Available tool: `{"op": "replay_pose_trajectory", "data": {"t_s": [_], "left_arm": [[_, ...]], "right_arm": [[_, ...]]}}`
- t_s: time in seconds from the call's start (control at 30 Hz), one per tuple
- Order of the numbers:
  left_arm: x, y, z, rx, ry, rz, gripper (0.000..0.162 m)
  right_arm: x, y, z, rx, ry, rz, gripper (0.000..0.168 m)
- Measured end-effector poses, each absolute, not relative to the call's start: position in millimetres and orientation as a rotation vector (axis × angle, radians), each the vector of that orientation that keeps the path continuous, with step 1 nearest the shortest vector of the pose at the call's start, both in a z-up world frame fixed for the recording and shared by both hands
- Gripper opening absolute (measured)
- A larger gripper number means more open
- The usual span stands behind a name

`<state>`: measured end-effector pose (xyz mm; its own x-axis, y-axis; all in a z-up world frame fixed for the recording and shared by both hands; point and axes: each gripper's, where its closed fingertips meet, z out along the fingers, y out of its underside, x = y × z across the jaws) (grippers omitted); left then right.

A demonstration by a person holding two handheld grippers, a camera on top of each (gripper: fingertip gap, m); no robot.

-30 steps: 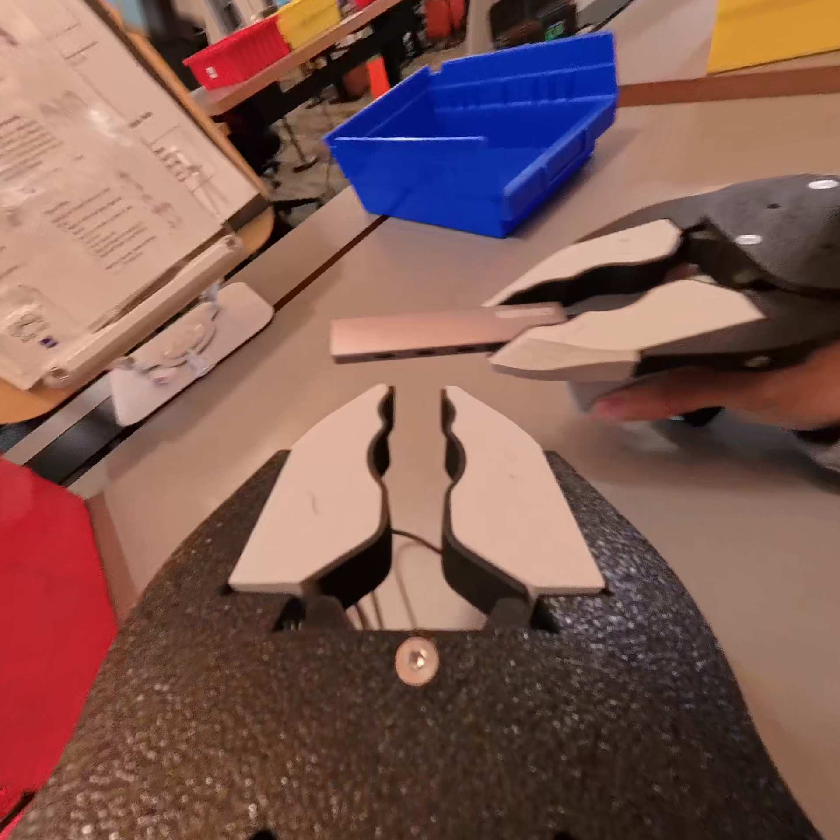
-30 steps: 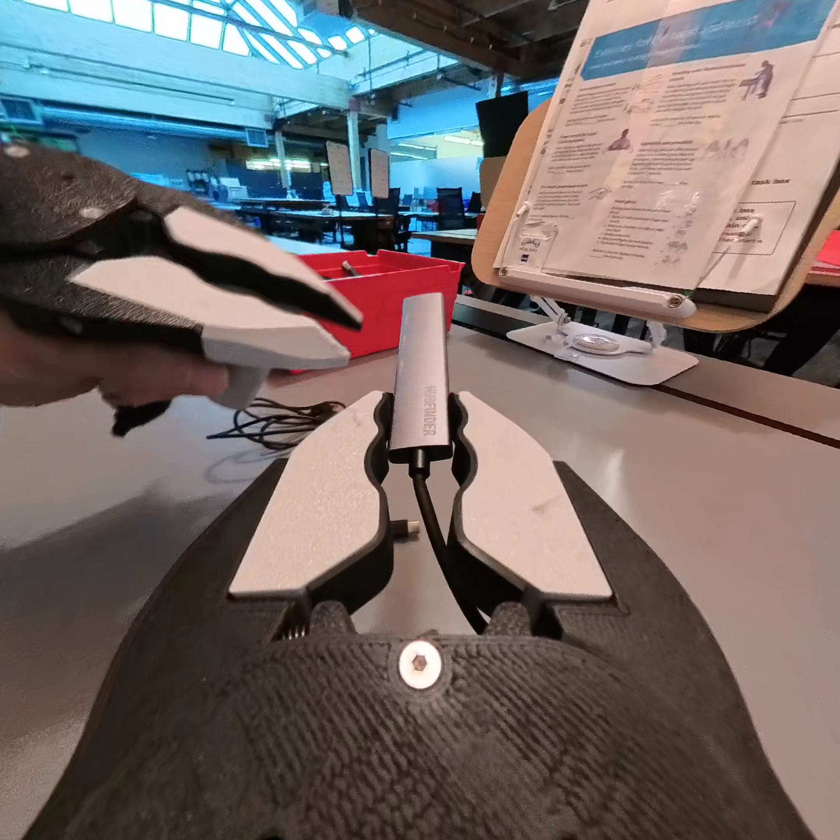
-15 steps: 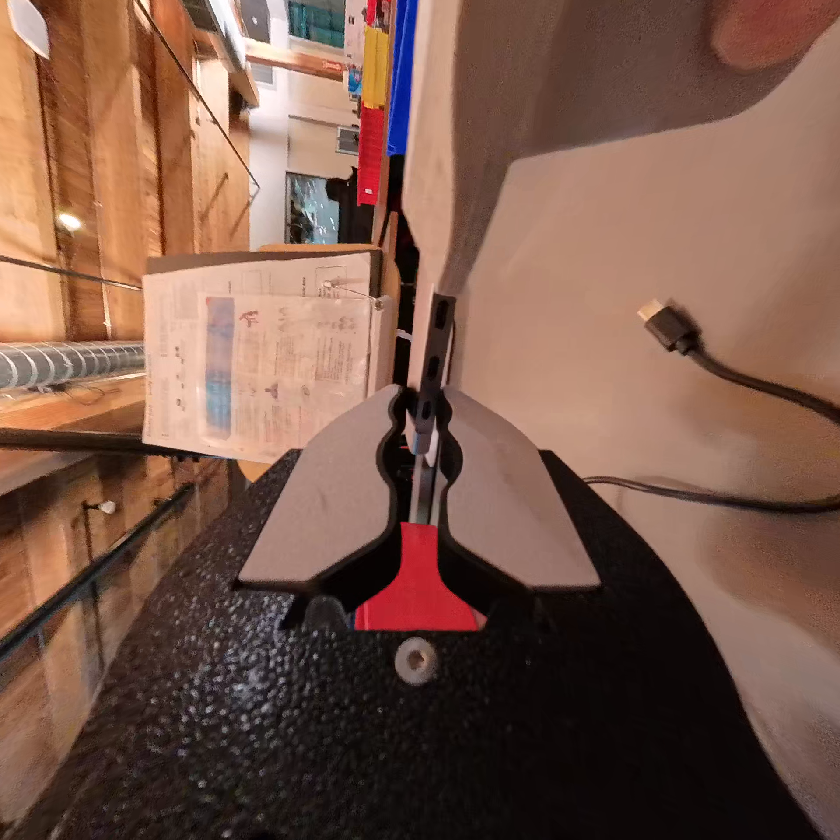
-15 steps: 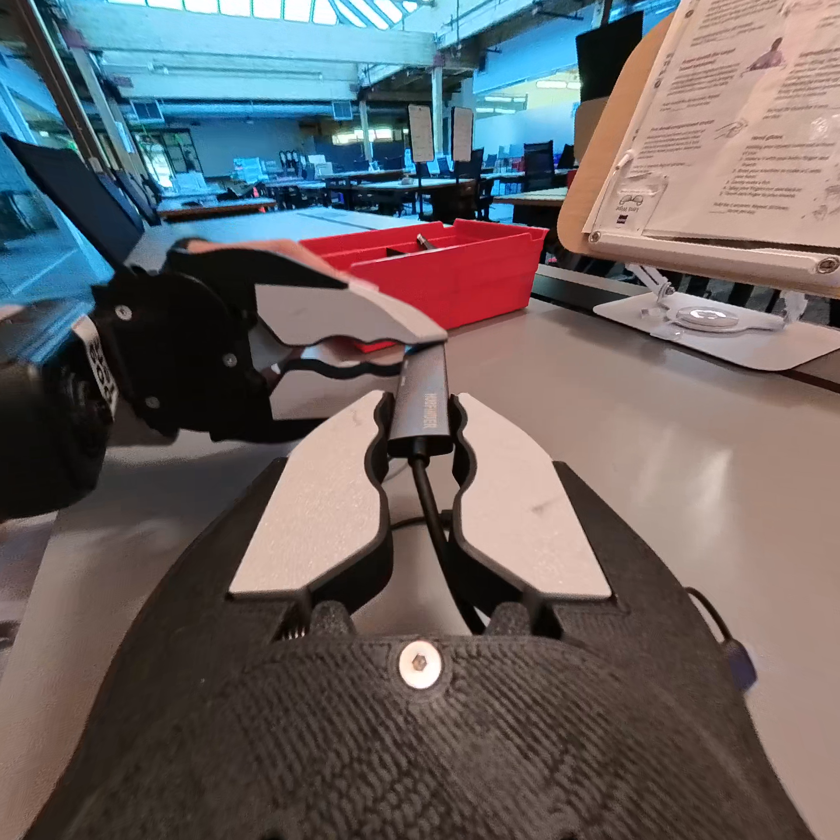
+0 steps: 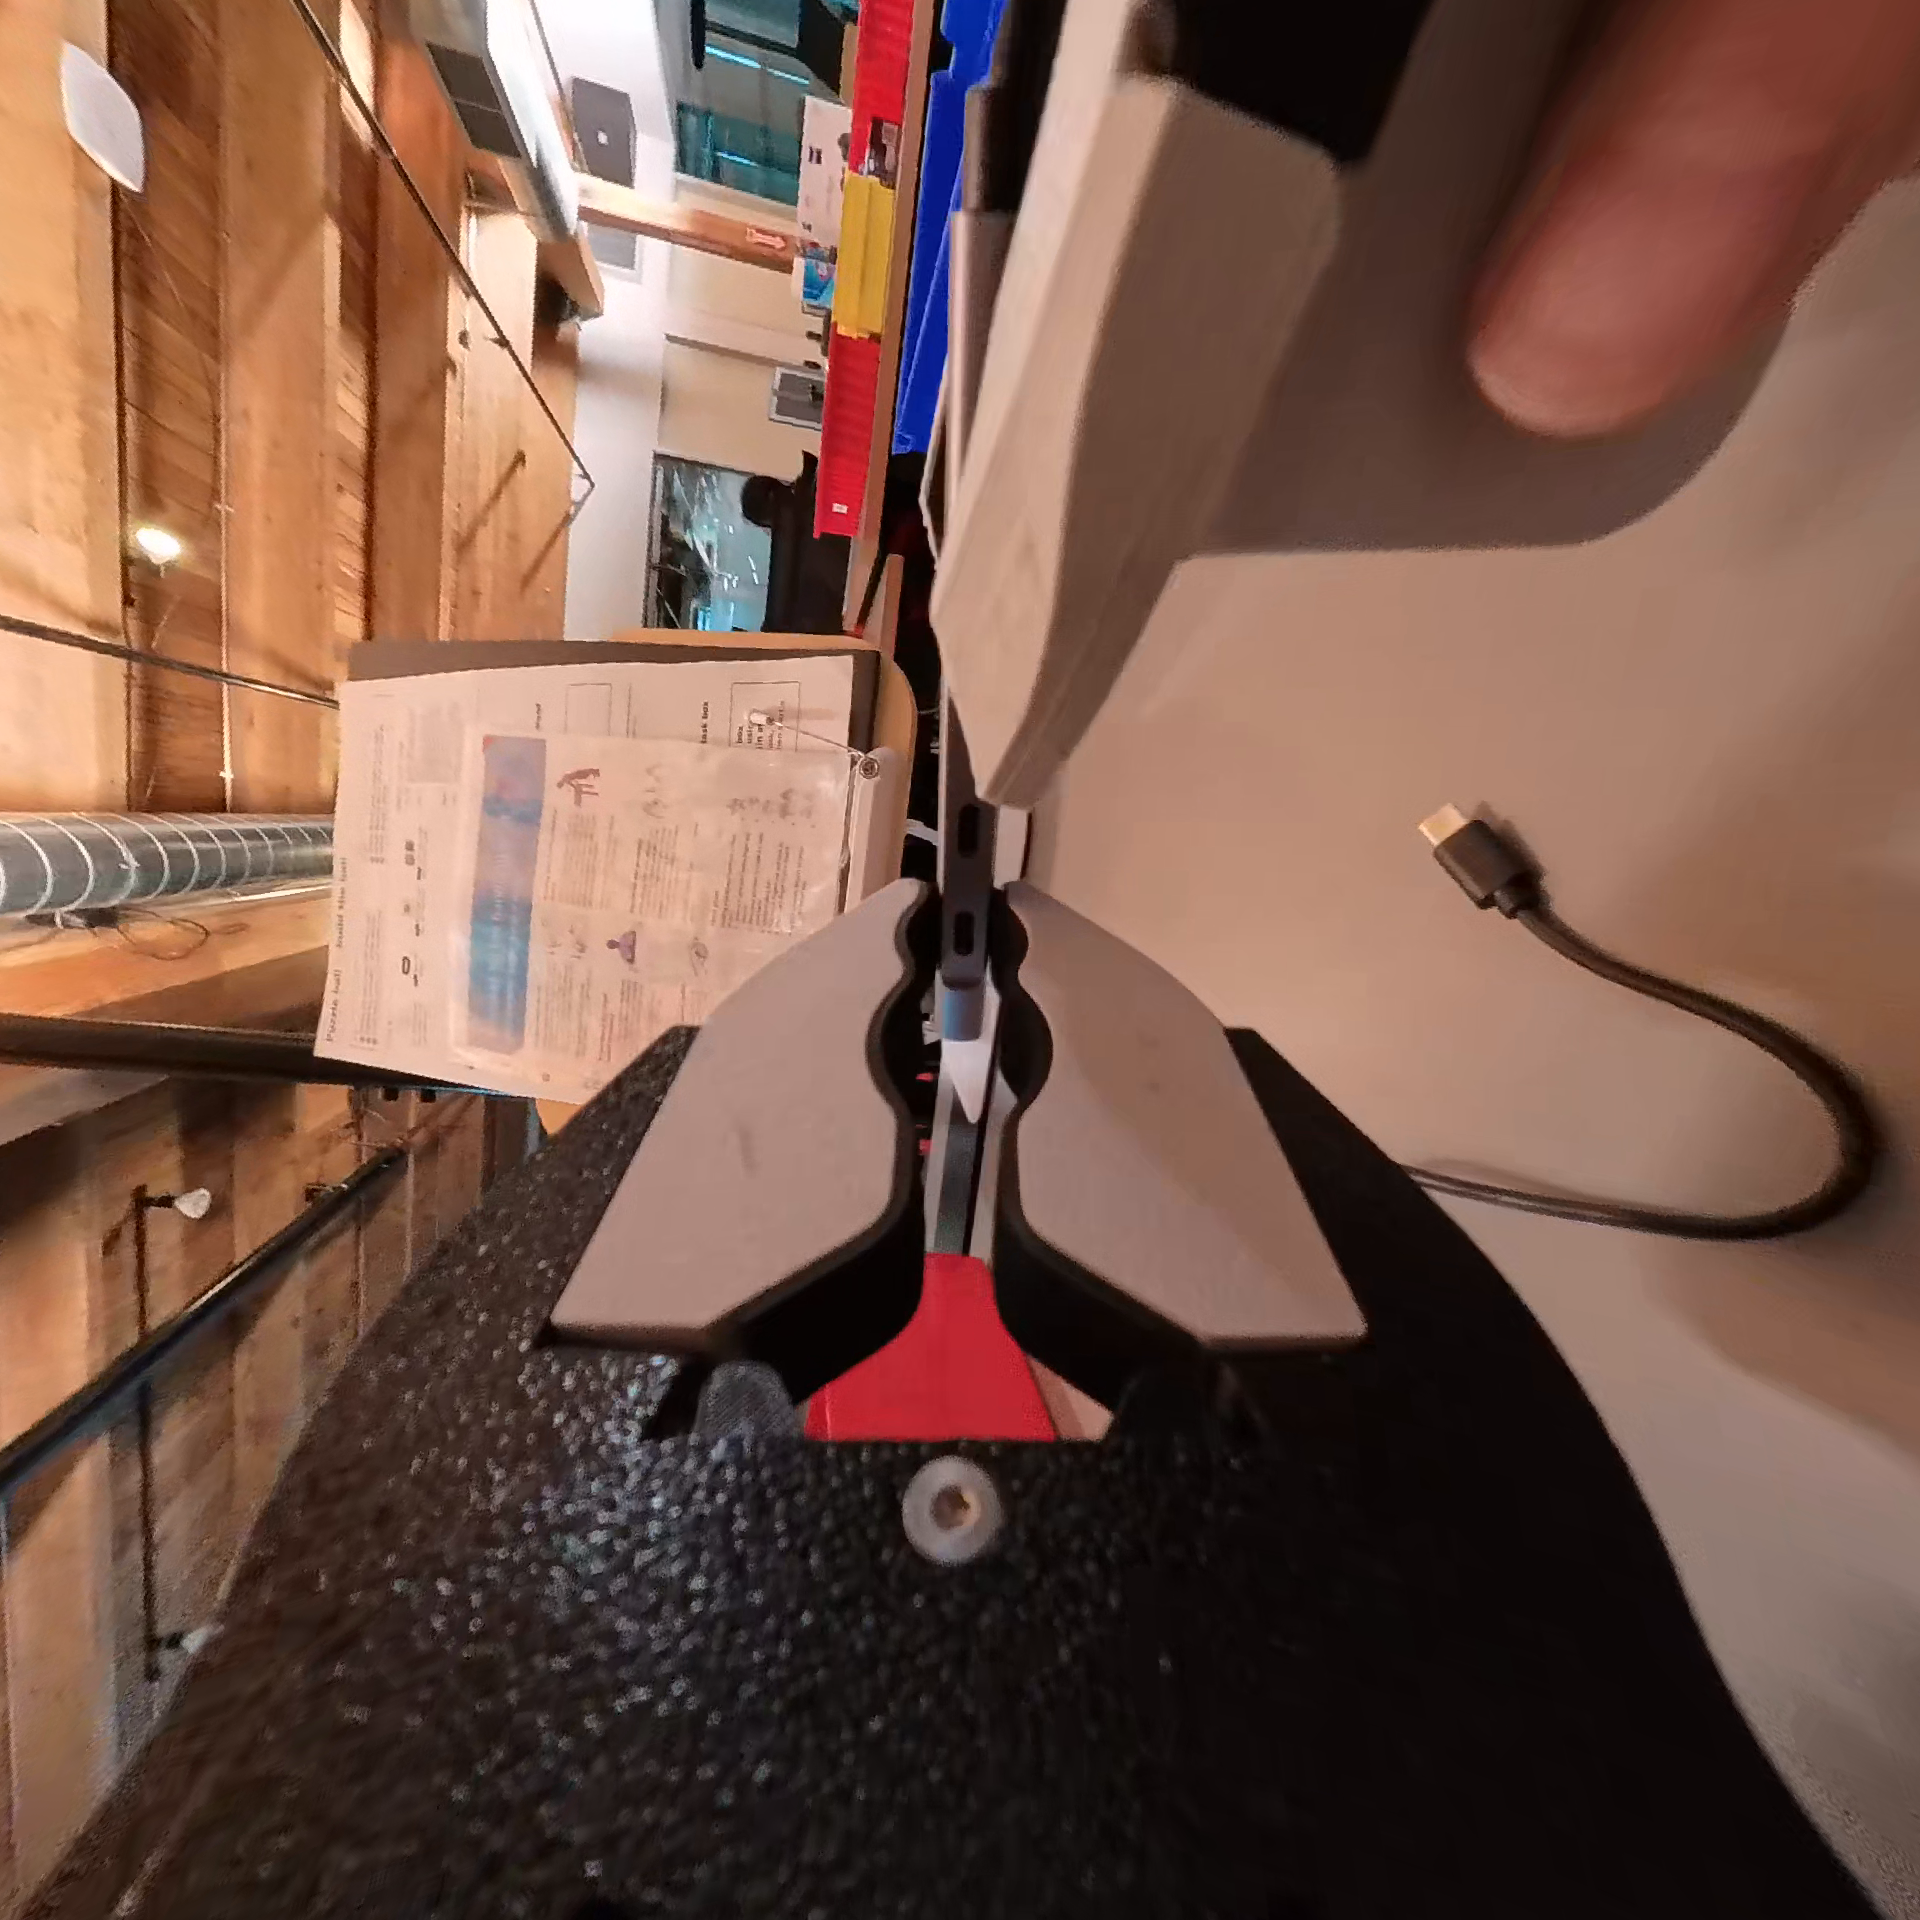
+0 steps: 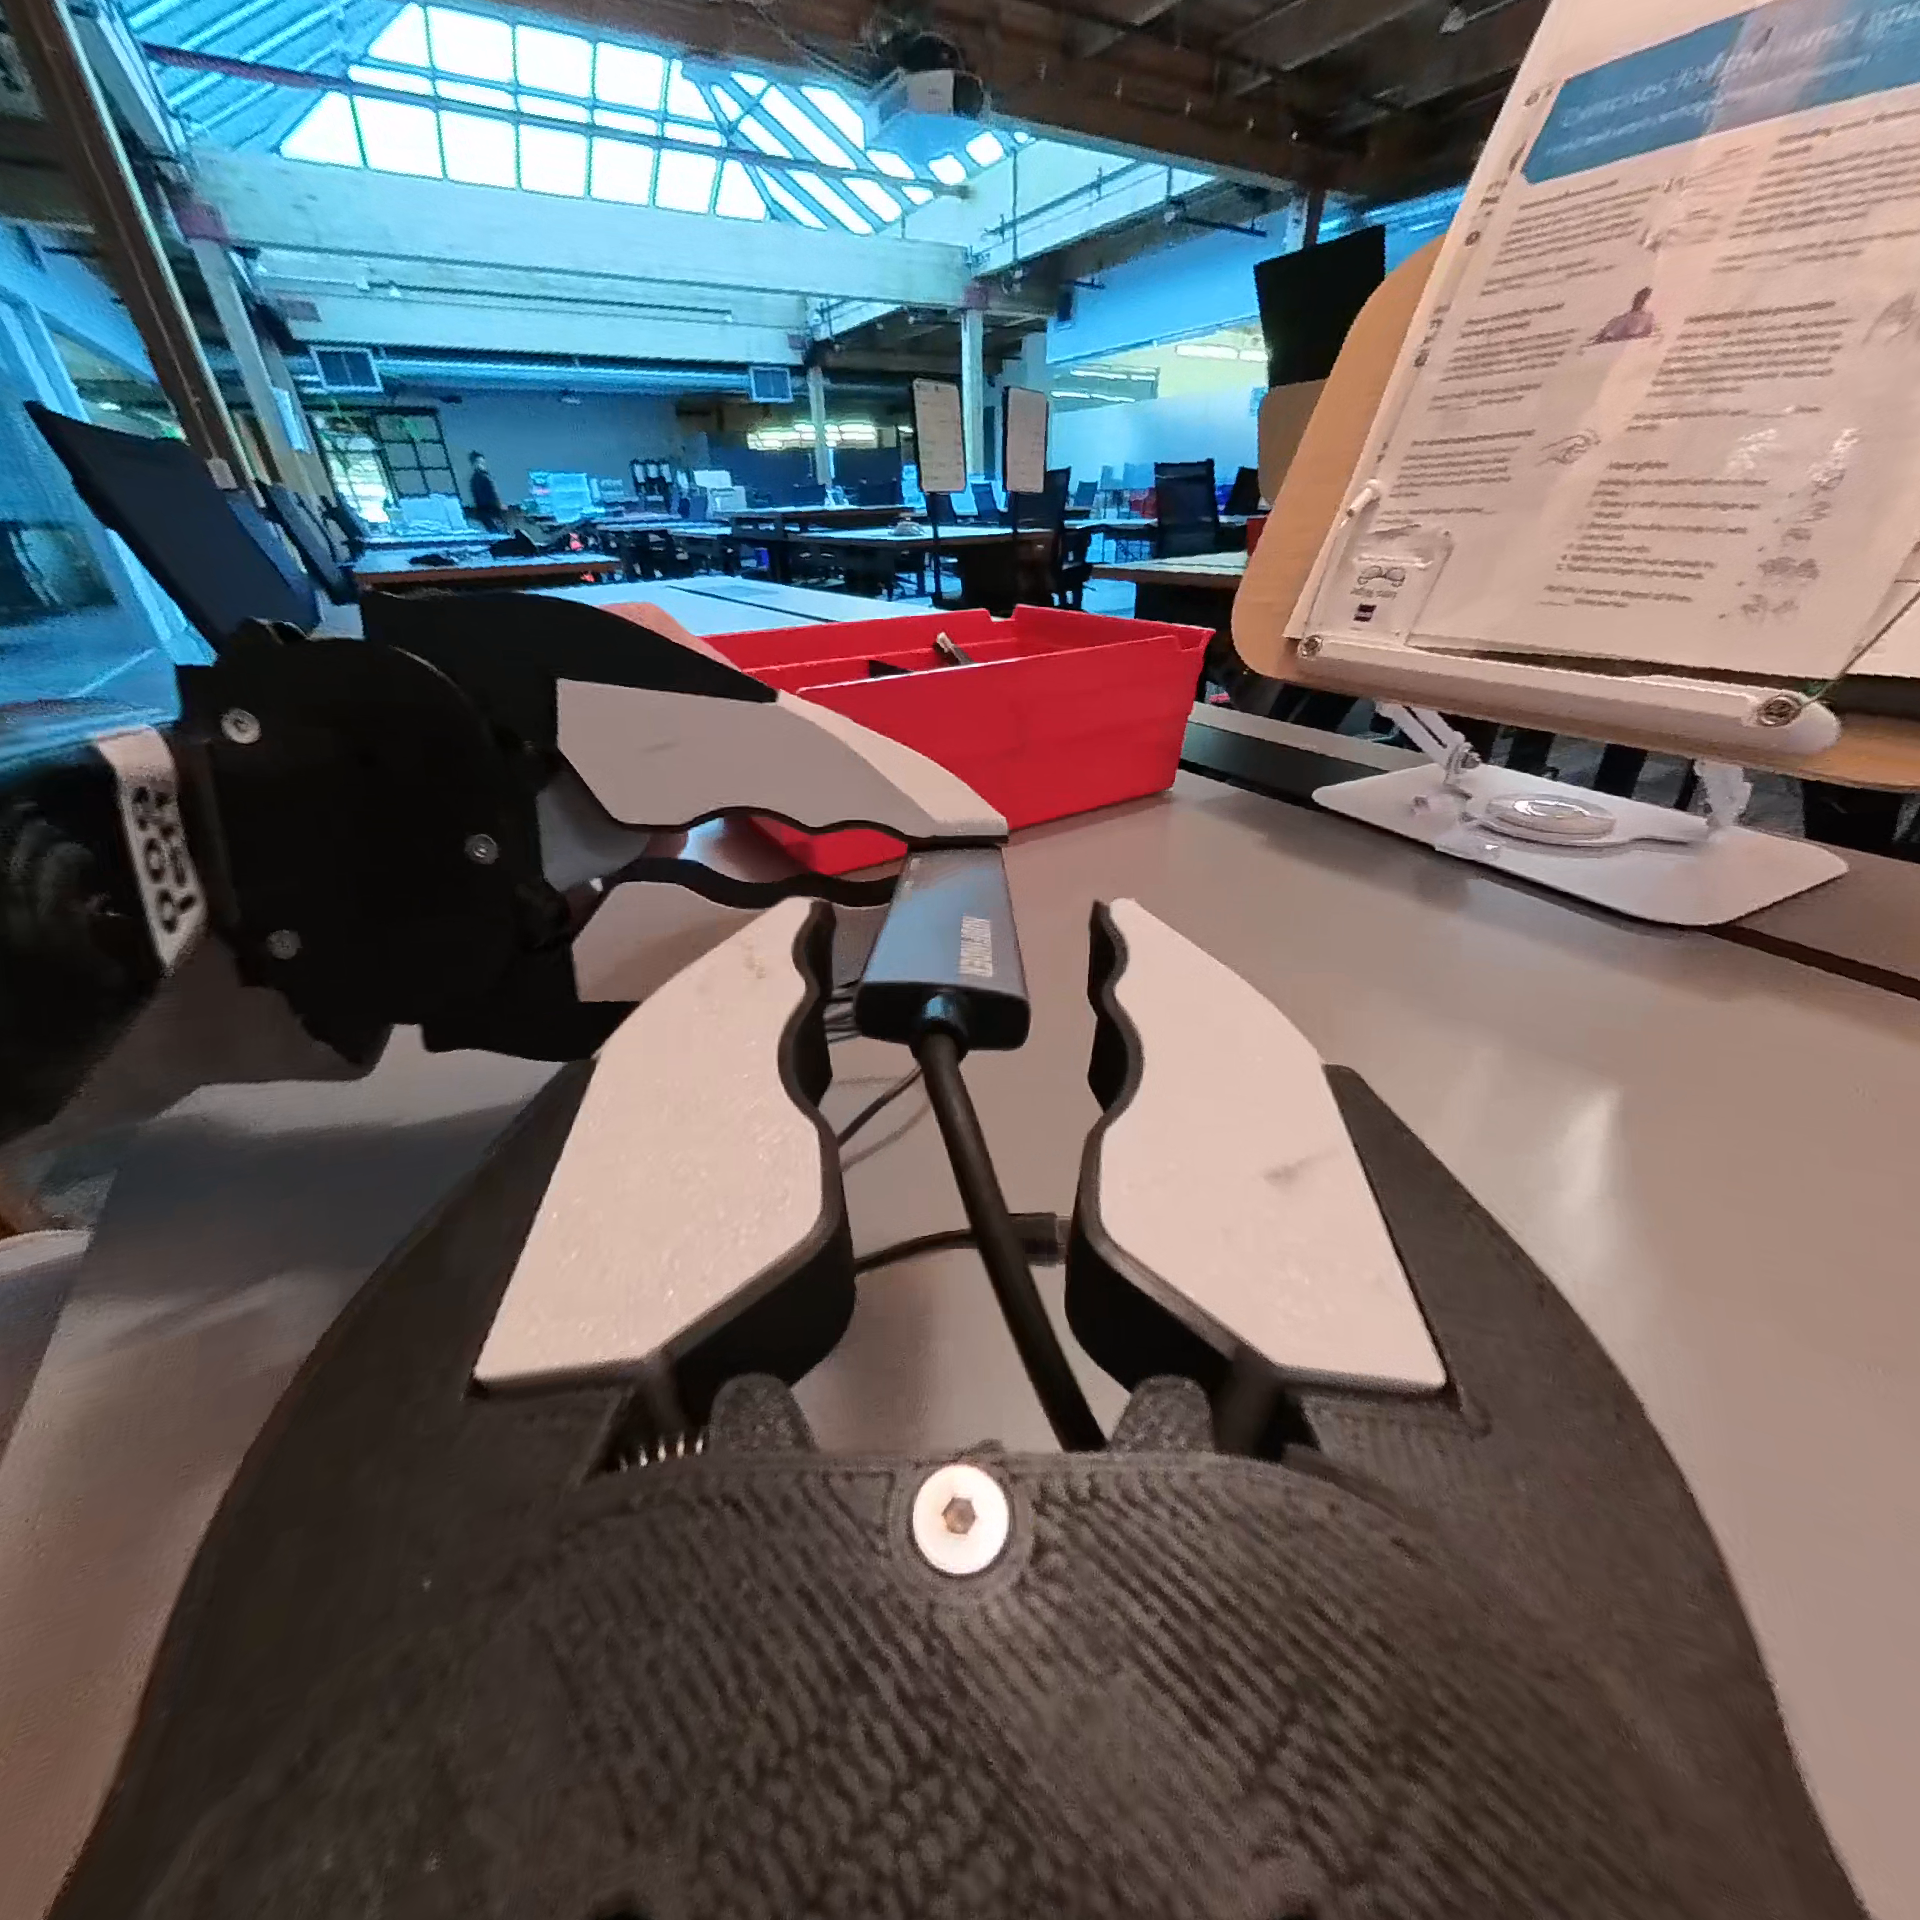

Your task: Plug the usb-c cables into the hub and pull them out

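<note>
Grey metal hub [image 6: 951, 930]: slim bar, held off the desk [image 6: 1455, 1091], its far end pinched between the fingers of the left gripper [image 6: 935, 847], which reaches in from the left side of the right wrist view with one pale finger above the bar and one below. Hub's own black lead [image 6: 997, 1226] leaves the near end and runs back between the fingers of the right gripper [image 6: 956, 935].

Right gripper: fingers spread, one on each side of the hub's near end, a clear gap on both sides, touching nothing.

Left gripper [image 5: 961, 935], own view, rolled on its side: fingers pressed onto the thin edge of the hub [image 5: 966, 883]; two small ports show along that edge. Right gripper [image 5: 1091, 416] fills the upper part of this view, a fingertip of the person's hand [image 5: 1662, 208] on its body.

Usb-c cable [image 5: 1662, 1039]: black, loose on the desk [image 5: 1455, 727], its plug [image 5: 1470, 857] free and well apart from the hub, the cord curling in a loop behind it.

Red bin [image 6: 997, 707]: on the desk beyond the left gripper, small items inside, too small to tell.

Document stand [image 6: 1558, 665]: white base near the far right edge of the desk, printed sheets clipped to a tilted board.

Blue bin [image 5: 940, 260]: partly seen behind the right gripper in the left wrist view.
</note>
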<state>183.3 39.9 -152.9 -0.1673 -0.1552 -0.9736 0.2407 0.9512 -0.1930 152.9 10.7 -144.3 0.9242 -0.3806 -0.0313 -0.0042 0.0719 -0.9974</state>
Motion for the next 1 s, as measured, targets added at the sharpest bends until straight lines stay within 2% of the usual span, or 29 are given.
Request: {"op": "replay_pose_trajectory", "data": {"t_s": [0.17, 0.33, 0.5, 0.6, 0.67, 1.0], "left_arm": [[182.9, 41.5, -151.6, 0.134, 1.679, -0.28, 0.009], [182.9, 37.2, -148.1, 0.135, 1.666, -0.257, 0.009], [184.1, 34.2, -148.5, 0.14, 1.656, -0.243, 0.009], [185.3, 33.4, -150.0, 0.15, 1.656, -0.242, 0.009], [186.4, 33.9, -150.4, 0.148, 1.66, -0.236, 0.009], [189.2, 31.8, -150.0, 0.132, 1.67, -0.276, 0.009]], "right_arm": [[150.0, 15.0, -146.9, -1.503, 0.306, -0.268, 0.053], [149.6, 15.2, -144.6, -1.489, 0.289, -0.321, 0.027], [151.3, 12.5, -142.8, -1.469, 0.302, -0.319, 0.027], [155.2, 11.2, -143.3, -1.469, 0.328, -0.339, 0.034], [152.6, 13.2, -144.7, -1.485, 0.312, -0.323, 0.027], [157.2, 10.7, -144.4, -1.475, 0.344, -0.327, 0.026]]}}
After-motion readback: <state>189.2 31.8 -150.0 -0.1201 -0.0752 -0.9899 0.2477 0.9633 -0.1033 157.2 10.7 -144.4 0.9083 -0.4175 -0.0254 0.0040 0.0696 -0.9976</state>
